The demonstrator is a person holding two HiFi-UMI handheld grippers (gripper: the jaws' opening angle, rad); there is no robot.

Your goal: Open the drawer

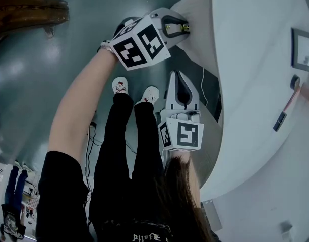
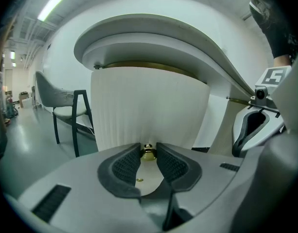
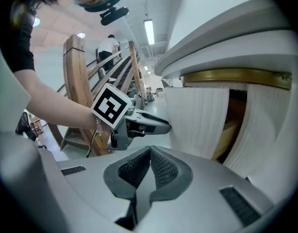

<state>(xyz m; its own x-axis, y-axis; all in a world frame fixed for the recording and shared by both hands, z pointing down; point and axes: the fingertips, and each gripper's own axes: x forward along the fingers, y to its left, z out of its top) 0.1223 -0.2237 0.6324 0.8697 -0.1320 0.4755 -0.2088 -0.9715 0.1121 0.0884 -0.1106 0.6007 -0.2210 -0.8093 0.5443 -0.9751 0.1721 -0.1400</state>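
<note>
Gripping the brass knob [image 2: 148,153], the left claw [image 2: 149,147] half hides it (right claw [image 3: 149,152] closed, empty).

Cool, even indoor light; a ceiling strip [image 2: 54,3] glares in the left gripper view; the floor [image 1: 38,79] shows soft sheen; shadows faint; gripper views bulge and darken at corners; head view slightly soft.

Industrial-style hall: polished floor [image 2: 22,147], ceiling strip lights [image 2: 54,3].
</note>
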